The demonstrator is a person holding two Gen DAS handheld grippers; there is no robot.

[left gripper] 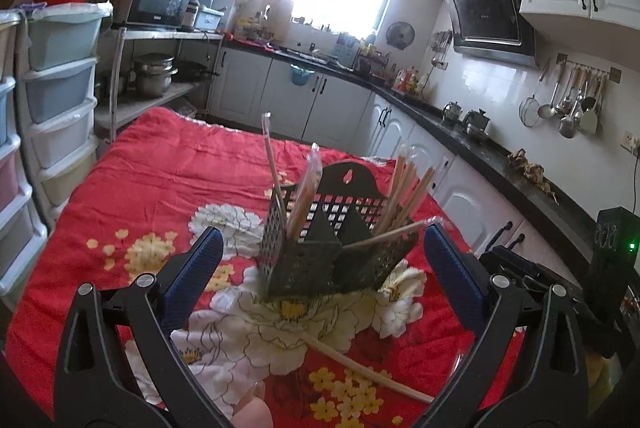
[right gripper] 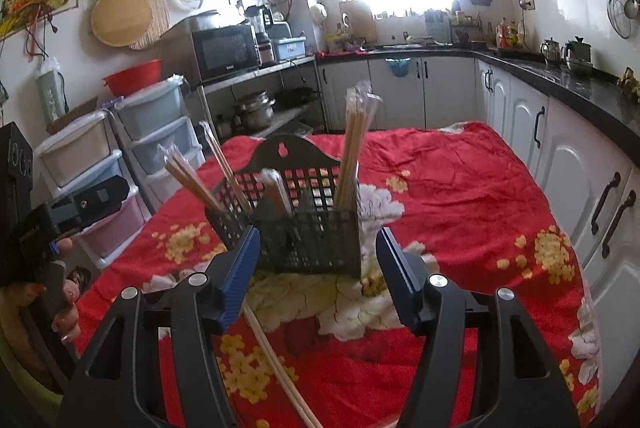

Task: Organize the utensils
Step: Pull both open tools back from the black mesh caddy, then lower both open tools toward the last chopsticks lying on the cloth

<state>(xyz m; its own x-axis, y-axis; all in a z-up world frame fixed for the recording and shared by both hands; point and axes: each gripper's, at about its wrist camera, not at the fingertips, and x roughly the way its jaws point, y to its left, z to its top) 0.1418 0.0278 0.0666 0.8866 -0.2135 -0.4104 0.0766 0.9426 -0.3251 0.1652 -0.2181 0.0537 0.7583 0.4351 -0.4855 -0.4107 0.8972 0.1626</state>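
Bench (left gripper: 168, 164) draped in a red floral cloth fills my view beneath both tongs. Just ahead of my left tongs (left gripper: 323, 242) stands the black perforated plastic utensil caddy (left gripper: 320, 256), its compartments holding wrapped wooden chopsticks (left gripper: 404, 188) that lean outward. My right tongs (right gripper: 316, 260) sit just short of the same caddy (right gripper: 316, 240). Both tongs are spread wide and grip nothing. One loose pair of pale wooden chopsticks (left gripper: 360, 368) lies on the cloth below my left tongs, running under the left finger of my right tongs (right gripper: 276, 368).
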